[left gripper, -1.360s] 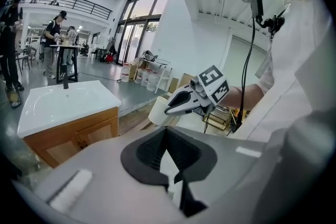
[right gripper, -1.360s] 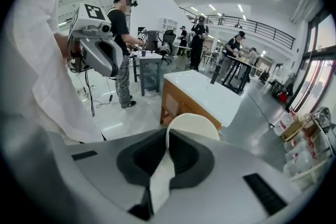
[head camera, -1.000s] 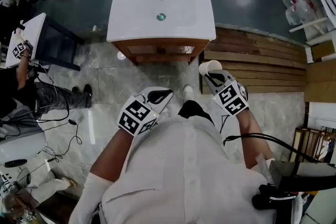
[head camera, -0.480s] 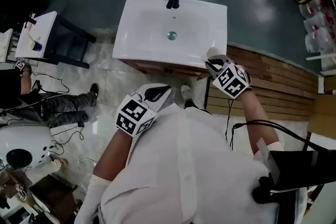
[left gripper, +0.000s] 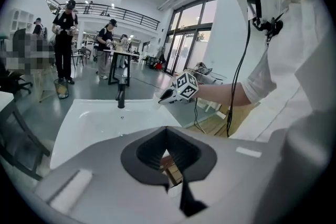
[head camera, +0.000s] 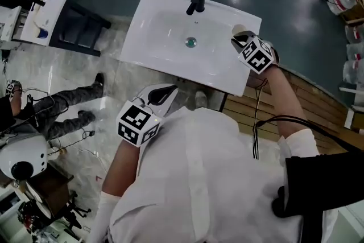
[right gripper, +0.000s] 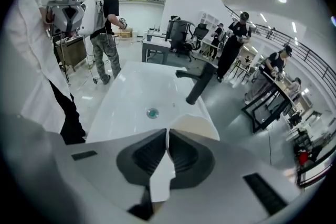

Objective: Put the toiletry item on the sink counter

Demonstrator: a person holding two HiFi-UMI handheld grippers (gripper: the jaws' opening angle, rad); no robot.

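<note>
Right gripper [head camera: 242,40] pinches the toiletry item [head camera: 238,29] by a thin edge over the narrow right rim of the sink counter [head camera: 224,79], left gripper [head camera: 163,94] pressed together and empty; an off-centre release could topple it floorward.

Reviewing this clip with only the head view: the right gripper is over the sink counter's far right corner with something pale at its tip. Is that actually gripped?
Observer: Yes. Its own view shows the right gripper shut on the thin wall of a white cup.
Operator: And the other one, carrying anything?
Observer: No. Seen in its own view, the left gripper has its jaws together with nothing between them.
</note>
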